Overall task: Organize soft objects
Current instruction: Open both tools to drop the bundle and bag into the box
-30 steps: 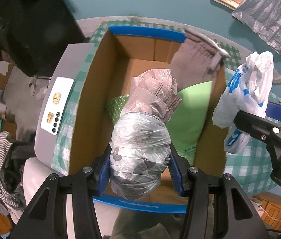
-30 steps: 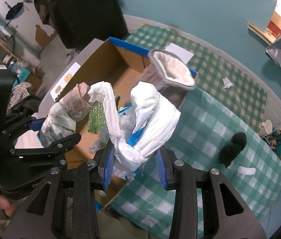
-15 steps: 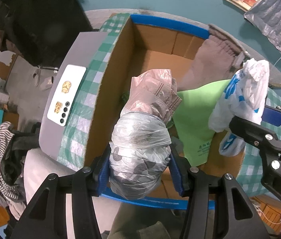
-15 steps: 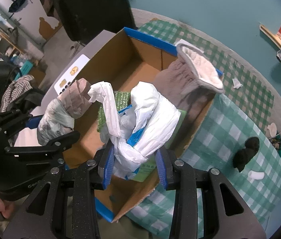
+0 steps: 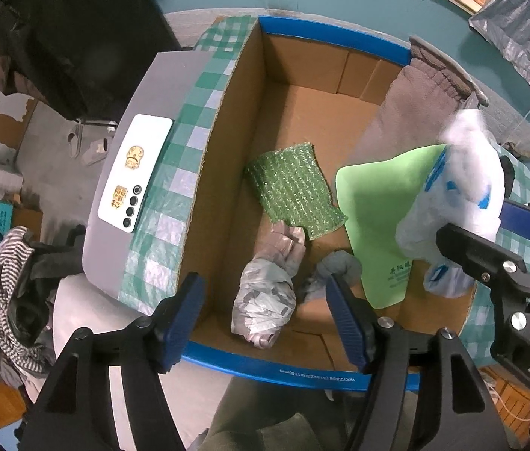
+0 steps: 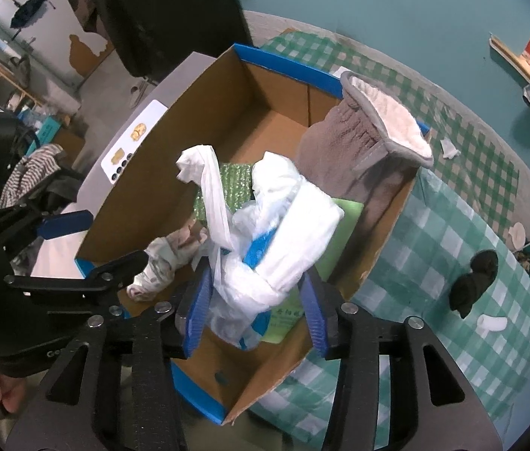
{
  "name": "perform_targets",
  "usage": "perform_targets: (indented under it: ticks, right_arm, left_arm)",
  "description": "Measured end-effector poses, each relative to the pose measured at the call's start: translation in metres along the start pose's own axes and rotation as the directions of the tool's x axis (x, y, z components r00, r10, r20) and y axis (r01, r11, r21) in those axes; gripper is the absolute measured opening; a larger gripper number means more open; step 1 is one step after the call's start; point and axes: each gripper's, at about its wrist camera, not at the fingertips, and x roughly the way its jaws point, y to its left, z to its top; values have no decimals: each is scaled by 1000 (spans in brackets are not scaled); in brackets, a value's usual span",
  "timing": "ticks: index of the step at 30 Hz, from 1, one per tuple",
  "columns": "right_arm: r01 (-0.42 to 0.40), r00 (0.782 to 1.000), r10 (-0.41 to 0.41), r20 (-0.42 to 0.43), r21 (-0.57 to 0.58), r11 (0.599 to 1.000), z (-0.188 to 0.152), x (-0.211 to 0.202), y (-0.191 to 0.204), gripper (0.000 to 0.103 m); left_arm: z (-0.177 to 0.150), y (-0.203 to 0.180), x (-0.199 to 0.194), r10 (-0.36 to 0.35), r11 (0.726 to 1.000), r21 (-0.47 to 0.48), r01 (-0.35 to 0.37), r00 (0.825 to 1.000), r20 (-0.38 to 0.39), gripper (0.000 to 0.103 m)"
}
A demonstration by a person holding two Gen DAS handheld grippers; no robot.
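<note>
A blue-rimmed cardboard box [image 5: 223,139] stands on the green checked cloth. Inside lie a grey plastic-bag bundle [image 5: 265,300], a green scrubbing cloth [image 5: 295,191], a light green sheet [image 5: 377,218] and a small grey cloth [image 5: 340,268]. A grey-brown fleece item [image 6: 370,150] hangs over the box's right wall. My left gripper [image 5: 265,323] is open and empty above the box's near edge, over the grey bundle. My right gripper [image 6: 257,300] is shut on a knotted white and blue plastic bag [image 6: 276,236], held over the box's right part; it also shows in the left wrist view [image 5: 460,195].
A white phone [image 5: 135,173] lies on a grey board [image 5: 144,112] left of the box. On the cloth to the right sit a black soft lump [image 6: 475,282] and small white scraps [image 6: 492,322]. Striped clothing [image 5: 5,282] hangs at far left.
My left gripper opened and let go of the grey bag bundle, which dropped into the box's near part. My right gripper moved further over the box with the white bag.
</note>
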Motion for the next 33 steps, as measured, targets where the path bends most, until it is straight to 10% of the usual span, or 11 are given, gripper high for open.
perform_targets:
  ticks: [33]
  right_arm:
    - [55,998,-57,11,137,989,-32,-26,-56,58]
  left_arm:
    - [4,-52,-25,-36,997,71,31,998,60,69]
